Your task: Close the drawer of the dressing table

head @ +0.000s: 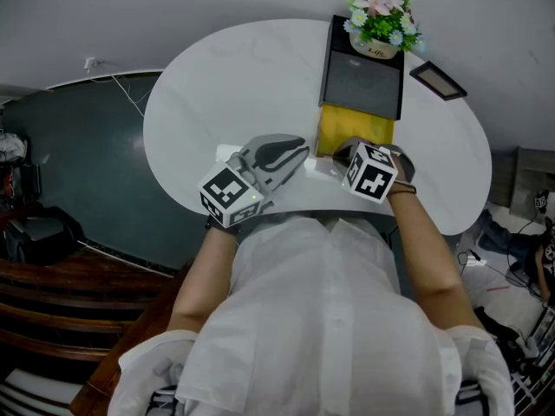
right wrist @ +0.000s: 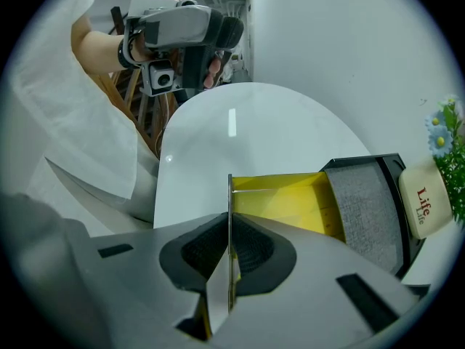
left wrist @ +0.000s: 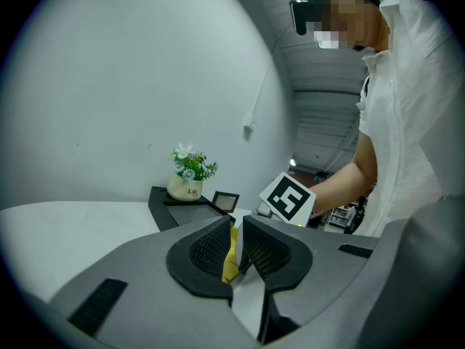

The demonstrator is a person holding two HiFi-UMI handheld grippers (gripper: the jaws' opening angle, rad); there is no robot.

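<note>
A black organiser box (head: pixel 362 81) stands on the white dressing table (head: pixel 225 85), and its yellow drawer (head: pixel 355 133) is pulled out toward me. In the right gripper view the drawer (right wrist: pixel 290 202) lies open, its thin front panel (right wrist: pixel 230 195) standing edge-on. My right gripper (right wrist: pixel 230 249) points steeply down and is shut on that panel; in the head view it (head: pixel 342 156) sits at the drawer's near end. My left gripper (head: pixel 299 150) hovers just left of the drawer, nearly level. Its jaws (left wrist: pixel 237 227) stand a narrow gap apart with nothing between them.
A pot of flowers (head: pixel 381 24) sits on top of the box at the back. A small picture frame (head: pixel 438 81) lies to the right of the box. The table's near edge is right against my body. Dark floor and clutter lie to the left.
</note>
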